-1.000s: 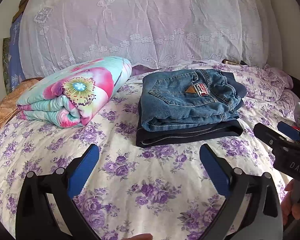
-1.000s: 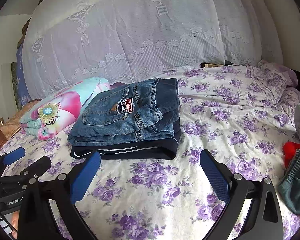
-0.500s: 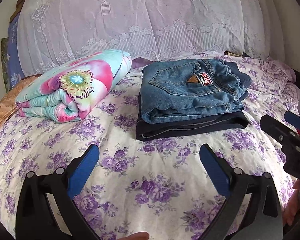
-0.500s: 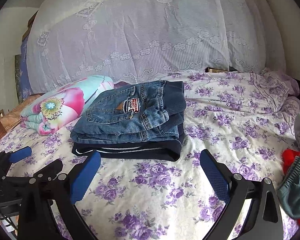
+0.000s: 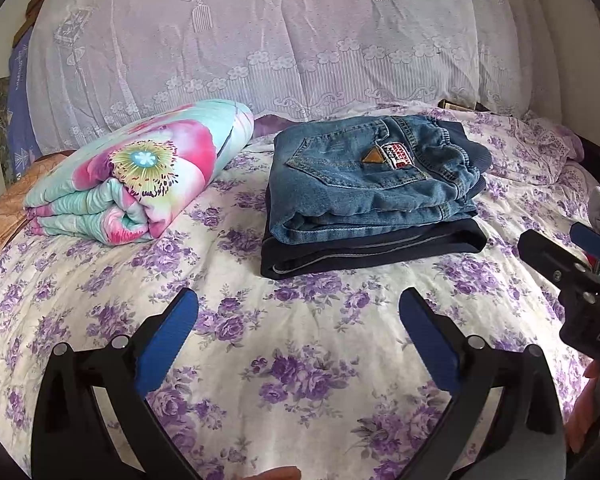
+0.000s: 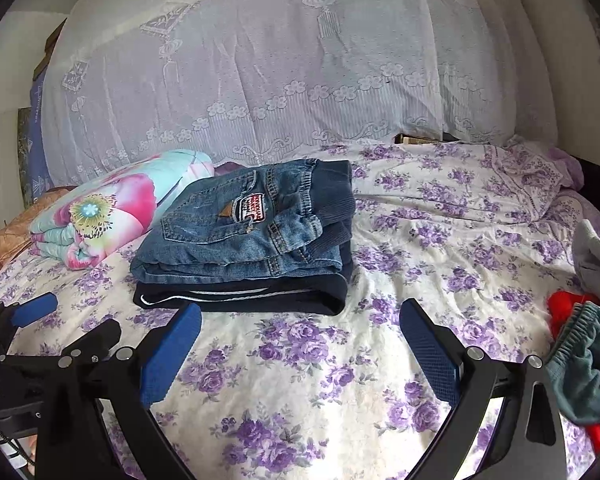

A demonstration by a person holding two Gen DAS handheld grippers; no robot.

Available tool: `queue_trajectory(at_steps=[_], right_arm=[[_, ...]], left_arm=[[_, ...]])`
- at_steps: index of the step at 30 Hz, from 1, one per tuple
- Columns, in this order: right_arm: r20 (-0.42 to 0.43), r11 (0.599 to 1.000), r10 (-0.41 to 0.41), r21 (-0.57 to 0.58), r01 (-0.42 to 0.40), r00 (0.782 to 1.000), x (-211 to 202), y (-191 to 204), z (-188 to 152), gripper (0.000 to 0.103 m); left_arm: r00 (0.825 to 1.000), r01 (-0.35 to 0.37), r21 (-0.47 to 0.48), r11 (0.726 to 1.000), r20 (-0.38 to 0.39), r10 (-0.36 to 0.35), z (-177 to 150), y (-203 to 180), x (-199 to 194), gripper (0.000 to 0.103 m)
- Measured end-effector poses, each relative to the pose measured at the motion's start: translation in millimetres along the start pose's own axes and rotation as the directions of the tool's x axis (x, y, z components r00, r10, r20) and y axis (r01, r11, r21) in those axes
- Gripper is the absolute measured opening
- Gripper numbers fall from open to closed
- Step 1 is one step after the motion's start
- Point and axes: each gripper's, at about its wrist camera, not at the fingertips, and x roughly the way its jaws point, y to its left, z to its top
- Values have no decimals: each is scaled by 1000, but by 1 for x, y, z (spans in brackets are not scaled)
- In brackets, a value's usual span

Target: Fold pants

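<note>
Folded blue jeans [image 5: 364, 184] [image 6: 244, 232] lie on top of folded dark navy pants [image 5: 364, 246] [image 6: 240, 298], a neat stack on the flowered bed sheet [image 5: 300, 320] [image 6: 440, 248]. My left gripper [image 5: 298, 304] hovers open in front of the stack, nothing between its blue pads. My right gripper [image 6: 300, 318] is open too, just short of the stack's front edge. Each gripper shows at the edge of the other's view: the right one [image 5: 568, 252] to the right, the left one [image 6: 52, 320] at lower left.
A rolled flowered quilt [image 5: 136, 176] [image 6: 112, 208] lies left of the stack. A lace-covered headboard [image 5: 280, 40] rises behind. At the right edge of the bed sit a teal garment [image 6: 584, 364], something red [image 6: 562, 306] and a grey cloth [image 6: 596, 256].
Both views have drawn a little nearer to the stack and tilted up slightly. The clothes have not moved and both grippers stayed open.
</note>
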Motion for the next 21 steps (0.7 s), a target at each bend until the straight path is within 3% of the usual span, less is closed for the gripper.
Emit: queue_trajectory(at_steps=[8,12,14,21], right_arm=[[97,997,79,7,-80,992,-48,3,-12,100],[34,992,124,-22,-123,992,-35,9,-10,100],[36,992,123,-13,-123,992,-35,10,-10,100],[229,993,115,-60,-104,967,-72,17,-10,100]], left_arm=[[999,21,-12,1000,50,-21,-9,4,-34,98],[995,-41,0,999,89,41,-5,2,-44,98],[996,-37,-16,999,85,39,-1,4,-47,98],[990,-42,-13,999,134,44,4,-1,-68,98]])
